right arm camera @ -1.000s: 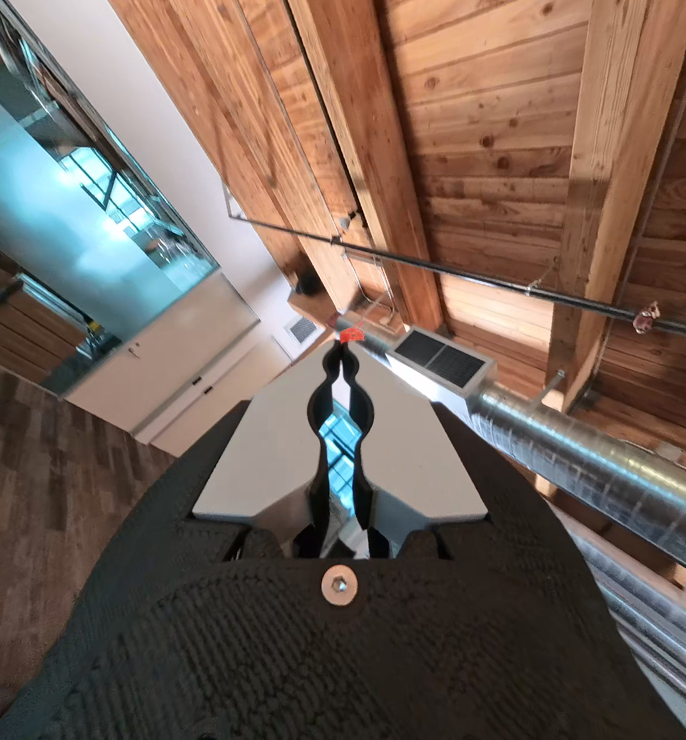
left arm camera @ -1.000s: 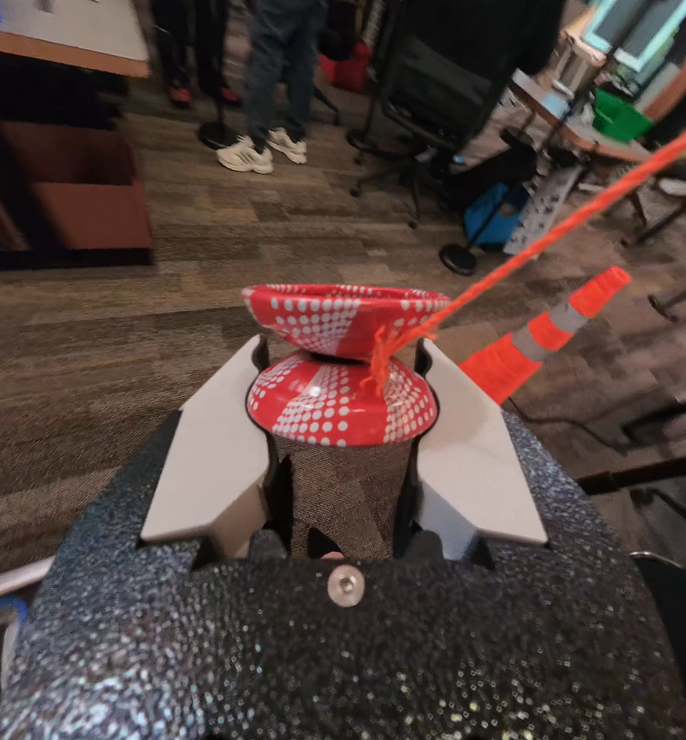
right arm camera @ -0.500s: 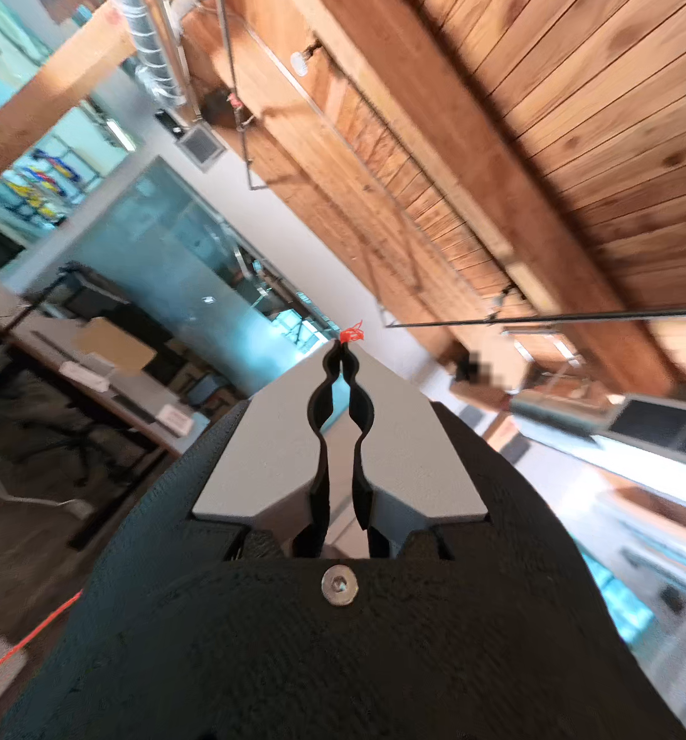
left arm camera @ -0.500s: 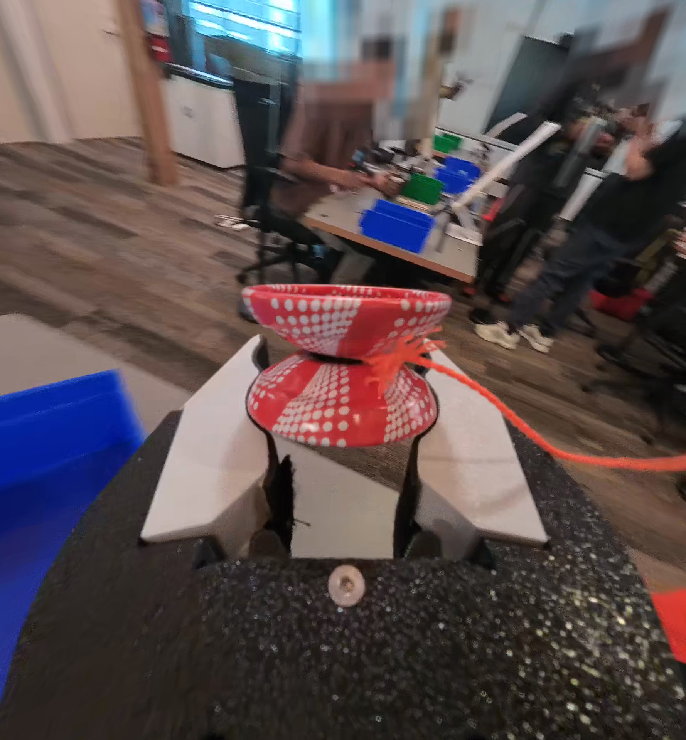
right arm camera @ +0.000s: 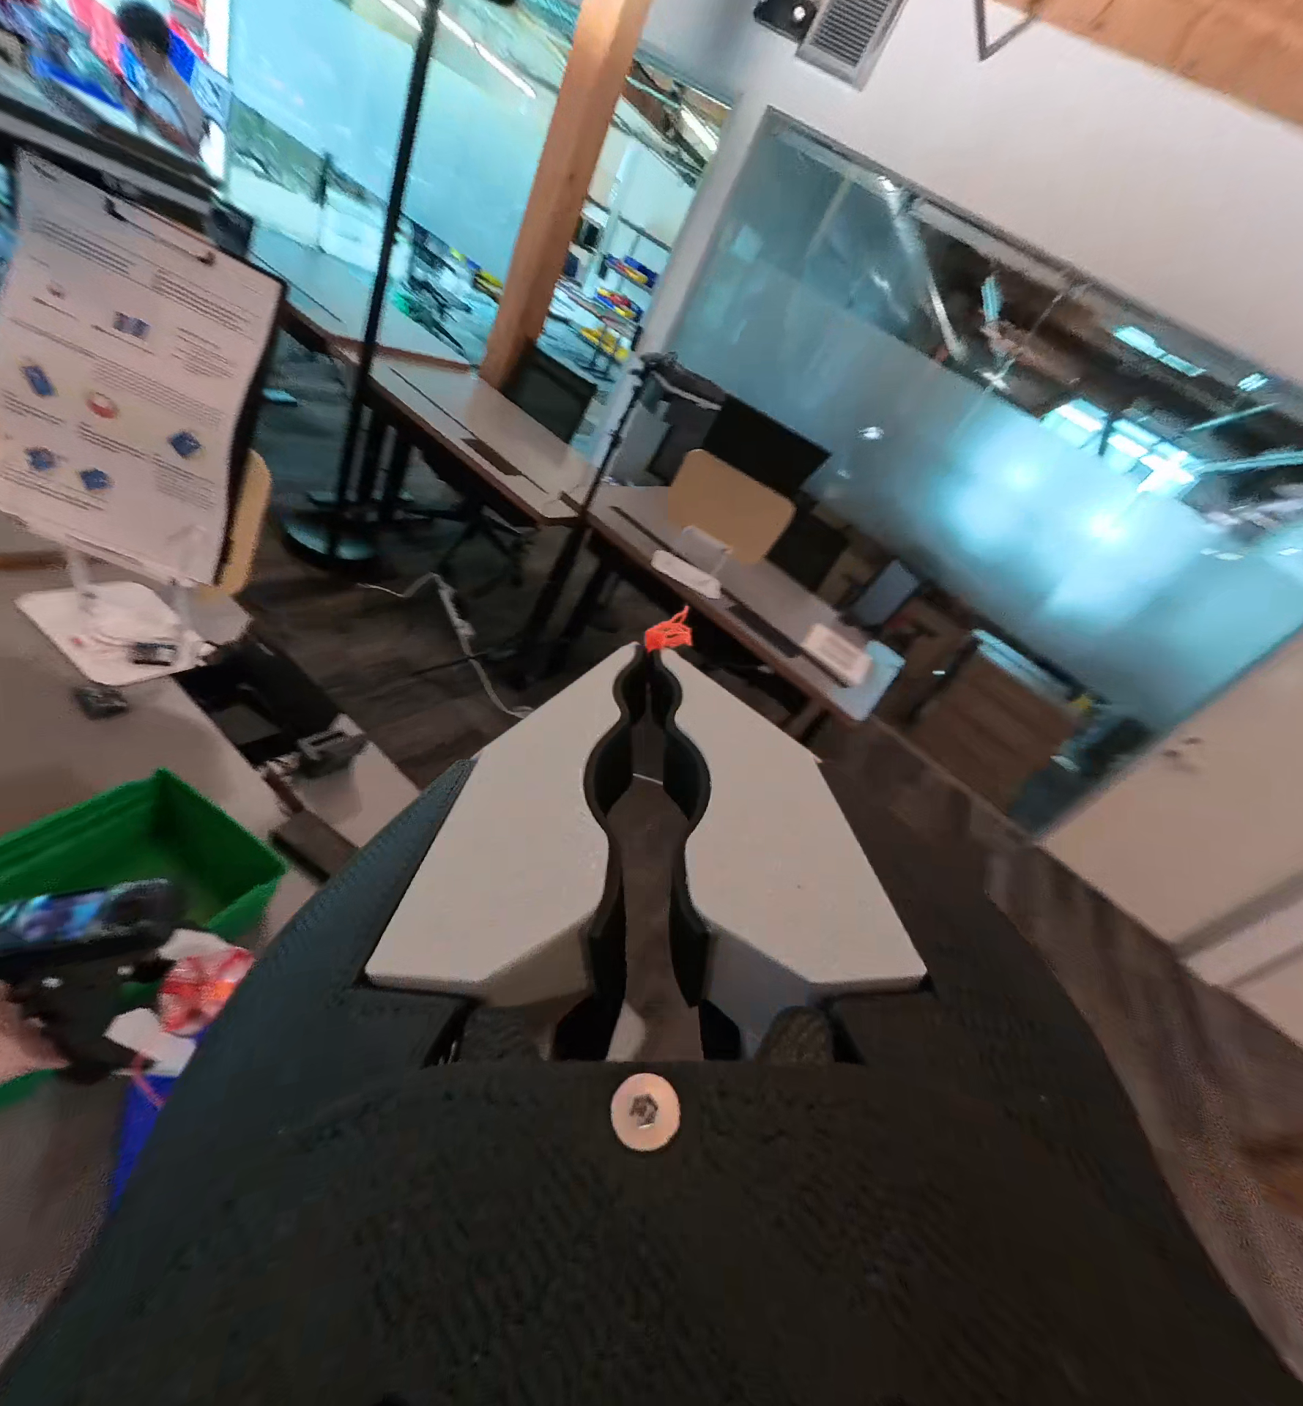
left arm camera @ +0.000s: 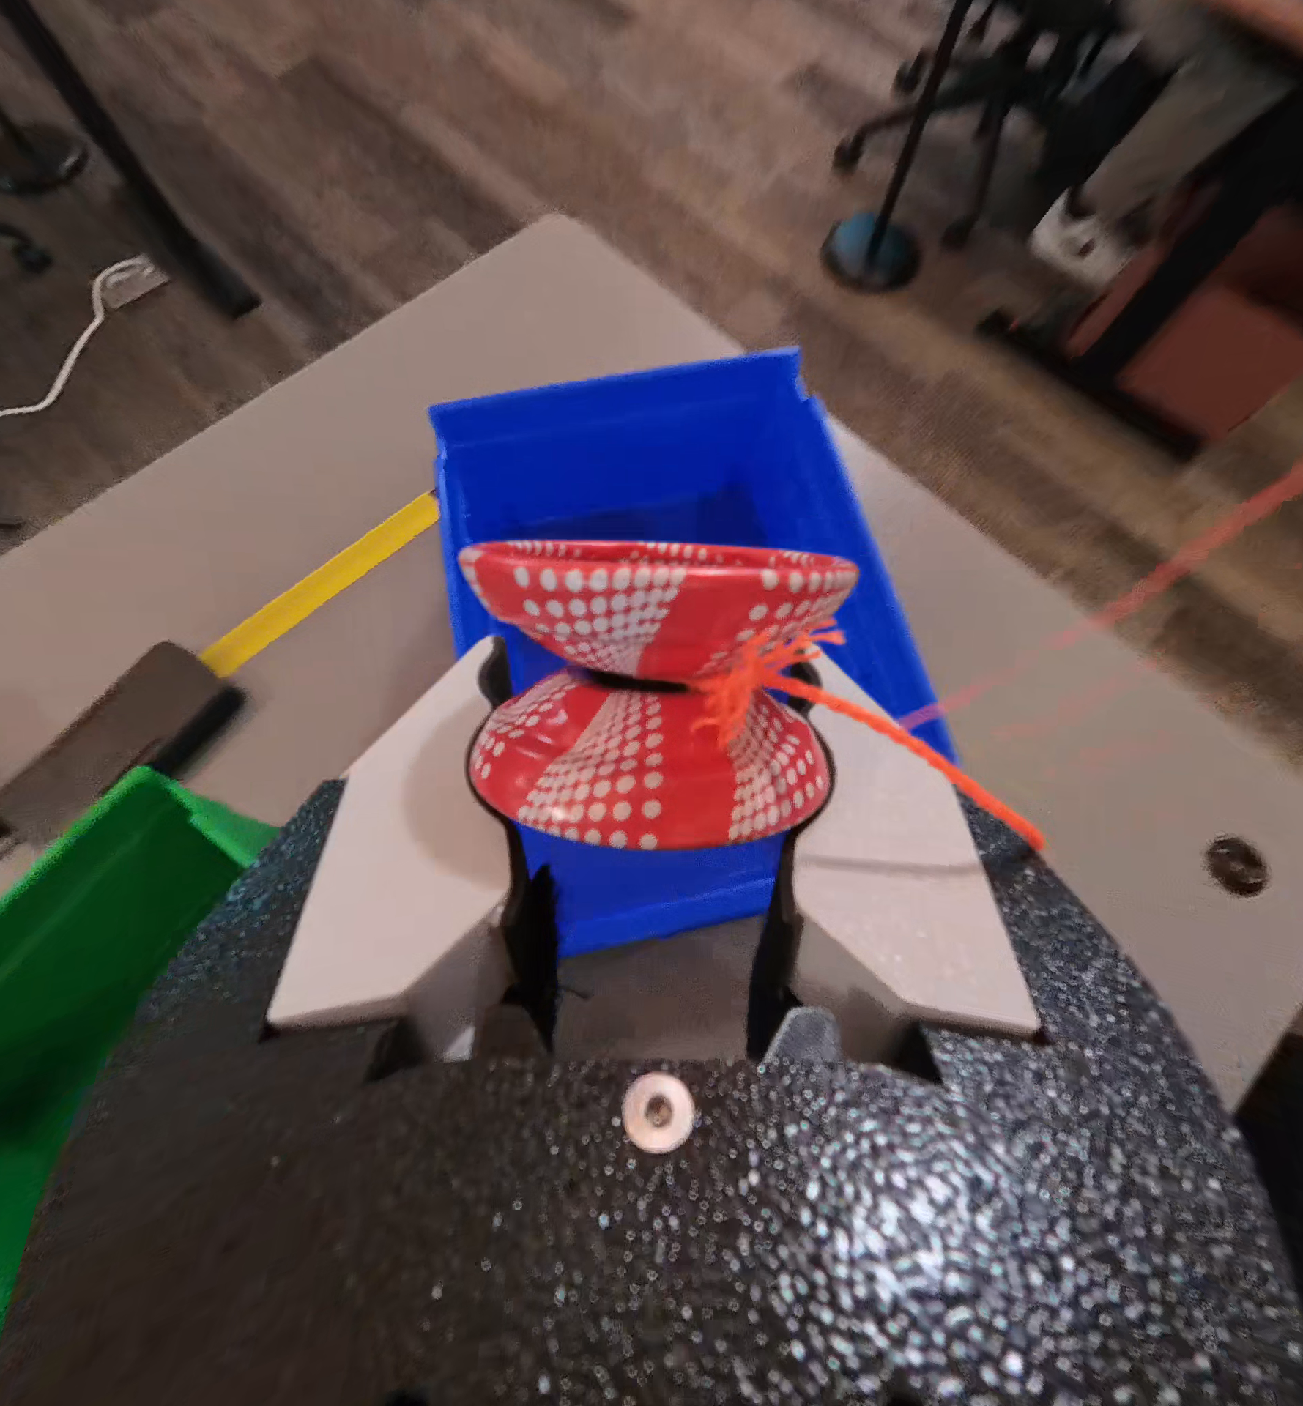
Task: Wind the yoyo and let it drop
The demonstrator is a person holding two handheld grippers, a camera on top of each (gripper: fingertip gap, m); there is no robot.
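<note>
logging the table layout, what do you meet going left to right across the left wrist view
green bin → yellow strip → yoyo held in front of the blue bin → orange string → round hole in the table
</note>
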